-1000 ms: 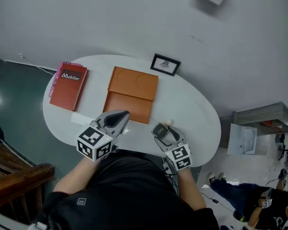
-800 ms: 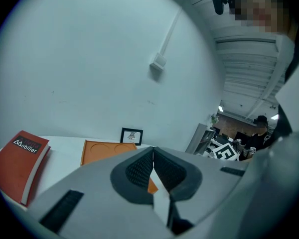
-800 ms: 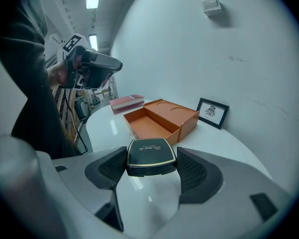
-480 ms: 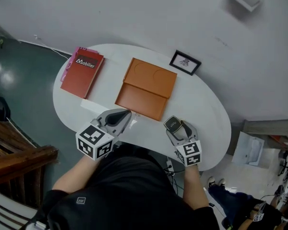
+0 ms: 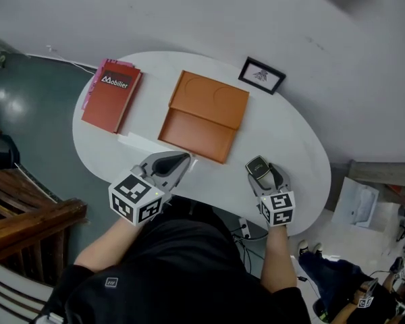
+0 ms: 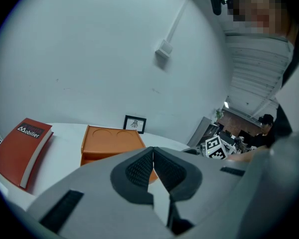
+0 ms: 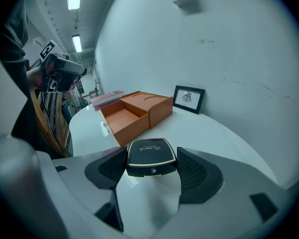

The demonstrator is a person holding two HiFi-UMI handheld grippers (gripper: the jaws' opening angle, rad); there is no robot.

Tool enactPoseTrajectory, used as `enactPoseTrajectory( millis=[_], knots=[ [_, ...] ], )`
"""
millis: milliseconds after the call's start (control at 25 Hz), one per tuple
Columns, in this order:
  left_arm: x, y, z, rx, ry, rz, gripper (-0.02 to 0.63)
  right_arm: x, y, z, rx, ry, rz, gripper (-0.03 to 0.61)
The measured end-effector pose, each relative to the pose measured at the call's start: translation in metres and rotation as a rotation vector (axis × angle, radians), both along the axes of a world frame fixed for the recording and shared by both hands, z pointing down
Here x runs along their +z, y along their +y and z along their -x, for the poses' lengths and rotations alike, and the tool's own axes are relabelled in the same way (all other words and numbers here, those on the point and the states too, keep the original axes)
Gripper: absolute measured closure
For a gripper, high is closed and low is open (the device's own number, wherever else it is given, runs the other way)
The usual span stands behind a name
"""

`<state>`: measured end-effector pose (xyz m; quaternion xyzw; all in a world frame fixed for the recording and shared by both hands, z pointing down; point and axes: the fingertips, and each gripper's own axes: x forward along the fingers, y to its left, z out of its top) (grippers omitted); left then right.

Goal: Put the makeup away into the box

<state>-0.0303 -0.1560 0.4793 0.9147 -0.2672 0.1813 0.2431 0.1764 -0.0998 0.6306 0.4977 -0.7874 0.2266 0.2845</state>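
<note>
White oval desk, set against a pale wall.

On its middle, an orange box: flat top with two shallow round hollows on the far half, a tray standing open on the near half, nothing showing inside. From the right gripper view, same box with the open tray turned toward the desk's near edge.

Left of the box and well apart from it, a red book with white lettering, lying flat on something pink that peeks out along its far edge. Behind the box's far right corner, a small black picture frame propped near the wall.

Left claw over the desk's near edge, just beside the box's near left corner. Shut tight, dark ribbed pads pressed together, nothing between them.

Right claw over the near right part of the desk, clear of the box. Clamped on a compact, one pad on each side.

Compact: small, black, closed, square with rounded corners, lying level in the grip. Thin gold line round the lid, gold script across the top too small to read, a little pale mark on the front edge. Outside the box, off to the right of the open tray.
</note>
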Motion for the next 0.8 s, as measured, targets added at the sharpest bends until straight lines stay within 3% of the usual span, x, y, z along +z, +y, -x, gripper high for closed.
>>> enactPoseTrajectory(
  millis=[400, 800],
  knots=[
    [0.006, 0.006, -0.01, 0.008, -0.033, 0.021, 0.601, 0.015, 0.004, -0.001, -0.001, -0.029, -0.004, 0.293],
    [0.006, 0.015, -0.015, -0.002, -0.029, 0.024, 0.601, 0.012, 0.014, 0.036, -0.134, 0.025, -0.025, 0.293]
  ],
)
